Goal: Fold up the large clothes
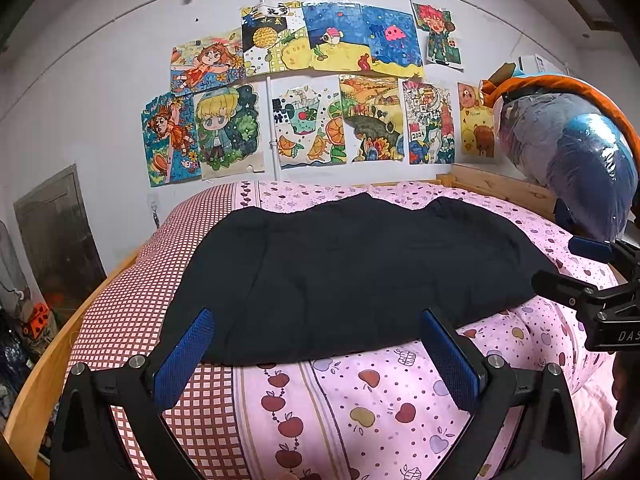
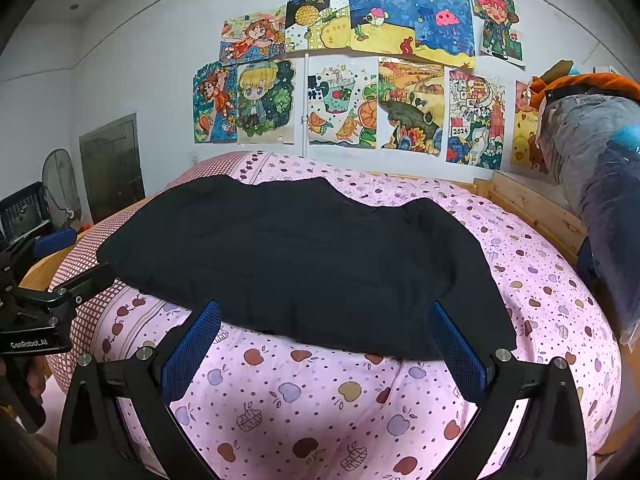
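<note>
A large black fabric garment [image 1: 352, 276] lies spread flat across the middle of both frames on a pink quilt printed with apples and dots [image 1: 384, 408], which covers a bed with a light wooden frame [image 1: 496, 188]. At the left of the left wrist view the quilt changes to a red-and-white checked panel [image 1: 132, 304].

The left gripper [image 1: 316, 360] fills the bottom of its frame, its blue-padded fingers [image 1: 184, 360] spread wide with nothing between them; their tips sit over the garment's near edge, though whether they touch it cannot be told. The right gripper [image 2: 324, 350] at the bottom of its own frame is equally wide apart and empty, fingertips just at the garment's near hem.

On the white wall, in the upper part of both frames, hang colourful children's drawings [image 1: 316, 92]. A plastic-wrapped bundle with an orange rim [image 1: 568, 152] sits at the right edge.
</note>
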### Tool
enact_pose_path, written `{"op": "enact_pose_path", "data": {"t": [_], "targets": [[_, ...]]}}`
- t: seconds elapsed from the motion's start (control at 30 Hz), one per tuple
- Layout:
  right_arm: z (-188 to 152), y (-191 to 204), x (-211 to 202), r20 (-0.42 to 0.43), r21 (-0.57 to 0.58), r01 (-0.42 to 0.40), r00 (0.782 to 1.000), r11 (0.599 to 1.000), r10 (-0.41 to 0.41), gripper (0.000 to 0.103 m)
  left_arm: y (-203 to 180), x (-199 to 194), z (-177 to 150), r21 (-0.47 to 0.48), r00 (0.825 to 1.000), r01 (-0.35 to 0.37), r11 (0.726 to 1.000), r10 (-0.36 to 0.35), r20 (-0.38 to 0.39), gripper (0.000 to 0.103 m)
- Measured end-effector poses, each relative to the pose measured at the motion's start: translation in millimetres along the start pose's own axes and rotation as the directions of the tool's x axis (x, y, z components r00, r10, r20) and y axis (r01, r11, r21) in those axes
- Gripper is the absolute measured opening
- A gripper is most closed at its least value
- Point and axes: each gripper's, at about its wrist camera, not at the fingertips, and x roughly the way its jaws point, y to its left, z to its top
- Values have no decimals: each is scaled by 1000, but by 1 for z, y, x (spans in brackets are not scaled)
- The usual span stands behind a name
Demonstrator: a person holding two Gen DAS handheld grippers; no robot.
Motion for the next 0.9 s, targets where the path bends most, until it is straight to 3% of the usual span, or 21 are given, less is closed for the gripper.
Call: {"op": "enact_pose_path", "data": {"t": [0.7, 0.9], "targets": [[-5, -1, 4, -9, 5, 1, 1000, 1000, -1, 101, 1, 2, -1, -5, 1000, 5, 1000, -5, -12, 103], [-5, -1, 4, -10, 5, 2, 1000, 1000, -1, 101, 3, 5, -3, -3, 999, -48, 999, 48, -26, 103]]}}
